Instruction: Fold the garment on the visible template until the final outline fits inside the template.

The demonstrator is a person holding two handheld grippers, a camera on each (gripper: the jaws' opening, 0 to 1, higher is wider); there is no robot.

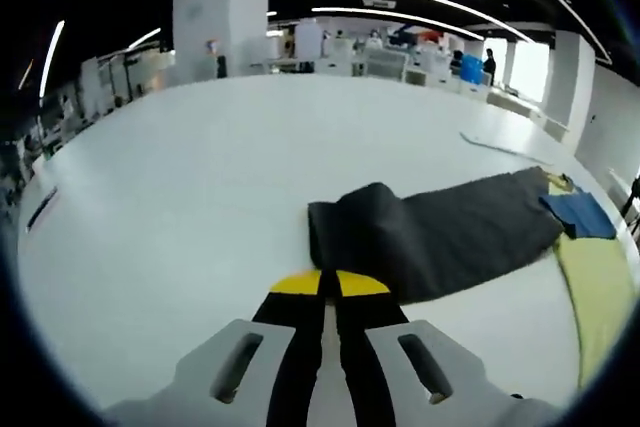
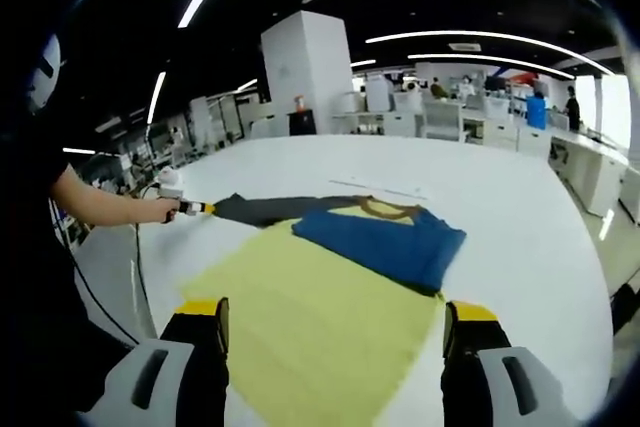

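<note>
The garment is a shirt with a blue body, dark grey sleeves and a tan collar. It lies at the far edge of the yellow template on the white table. One dark grey sleeve stretches out sideways off the template. My left gripper is shut on that sleeve's end. In the right gripper view a person's hand holds the left gripper at the sleeve tip. My right gripper hangs open above the template's near part, nothing between its jaws.
The blue body and the template sit at the right of the left gripper view. A thin strip lies on the table beyond the garment. A cable hangs from the left gripper. Desks and a white pillar stand behind.
</note>
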